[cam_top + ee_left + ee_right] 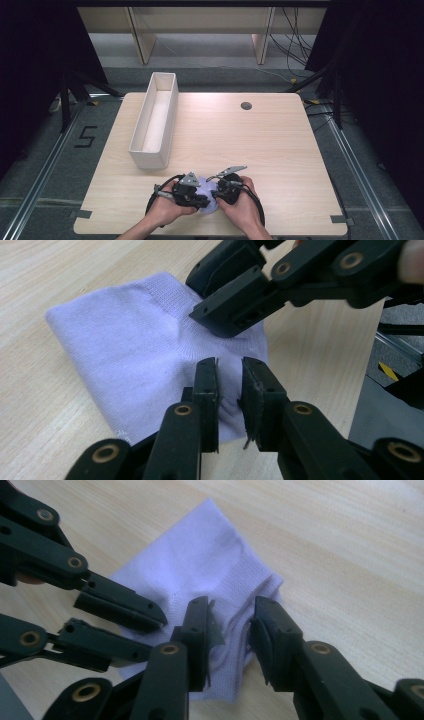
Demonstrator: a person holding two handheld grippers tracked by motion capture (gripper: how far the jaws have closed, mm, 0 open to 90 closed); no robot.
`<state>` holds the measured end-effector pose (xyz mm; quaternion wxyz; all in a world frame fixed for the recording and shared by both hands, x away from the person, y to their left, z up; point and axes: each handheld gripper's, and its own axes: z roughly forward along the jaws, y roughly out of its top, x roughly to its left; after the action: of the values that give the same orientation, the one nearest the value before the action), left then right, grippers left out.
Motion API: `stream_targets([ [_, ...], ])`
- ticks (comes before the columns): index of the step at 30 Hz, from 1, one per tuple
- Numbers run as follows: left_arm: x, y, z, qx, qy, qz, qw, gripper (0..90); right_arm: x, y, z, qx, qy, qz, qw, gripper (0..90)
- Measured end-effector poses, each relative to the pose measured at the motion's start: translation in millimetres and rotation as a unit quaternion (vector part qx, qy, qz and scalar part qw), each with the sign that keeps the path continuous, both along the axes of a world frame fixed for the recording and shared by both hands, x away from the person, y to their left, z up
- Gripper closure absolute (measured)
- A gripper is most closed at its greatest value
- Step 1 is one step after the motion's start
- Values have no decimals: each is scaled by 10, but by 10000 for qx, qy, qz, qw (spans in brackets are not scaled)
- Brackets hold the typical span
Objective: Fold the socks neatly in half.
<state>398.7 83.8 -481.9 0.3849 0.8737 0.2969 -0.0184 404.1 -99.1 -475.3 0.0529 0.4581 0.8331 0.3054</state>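
A folded lavender cloth (204, 183) lies flat near the table's front edge, between the person's two hands. In the left gripper view, my left gripper (229, 362) stands on the cloth (135, 335) near its edge. Its jaws are close together, with a crease of the fabric pinched between them. My right gripper (192, 297) comes in from the upper right. In the right gripper view, my right gripper (231, 602) straddles a bunched ribbed edge of the cloth (200, 560) with its jaws apart. My left gripper (156, 636) reaches in from the left.
A long, narrow white box (155, 120) stands open-topped at the table's (280, 150) back left. A small dark round hole (246, 105) sits near the far edge. Cables loop from both grippers beside the hands. Dark curtains flank the table.
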Motion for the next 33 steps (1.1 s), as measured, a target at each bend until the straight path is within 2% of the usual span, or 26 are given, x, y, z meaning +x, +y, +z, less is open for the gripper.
stream_targets([
  [3,11,64,91,-128,-156,215,9996,731,5,-3,-11,16,14,8,10000,704],
  [5,40,141,148,-207,-317,579,9976,681,18,-12,-19,27,14,26,10000,706],
  [6,64,183,157,-209,-425,731,9962,681,18,-12,-19,27,14,26,10000,706],
  [7,90,231,164,-116,-447,821,9956,665,14,-15,-14,32,56,26,10000,706],
  [9,128,270,146,-97,-455,959,9943,656,11,-18,-16,35,94,6,9999,707],
  [12,112,207,114,-221,-530,722,9957,702,19,-25,-31,67,27,33,10000,712],
  [14,100,147,92,-127,-575,485,9971,730,18,-24,-28,43,11,47,10000,716],
  [15,113,134,80,3,-604,415,9973,744,20,-21,-30,37,4,68,10000,719],
  [19,209,92,-8,165,-573,566,9966,781,22,-14,-28,10,20,100,9999,731],
  [22,229,82,-44,265,-523,636,9963,798,26,-22,-30,11,21,123,9999,737],
  [25,246,100,-67,492,-497,608,9957,796,32,-27,-33,30,32,144,9999,740],
  [33,230,114,-81,542,-512,630,9952,790,30,-29,-50,56,33,125,9999,741],
])
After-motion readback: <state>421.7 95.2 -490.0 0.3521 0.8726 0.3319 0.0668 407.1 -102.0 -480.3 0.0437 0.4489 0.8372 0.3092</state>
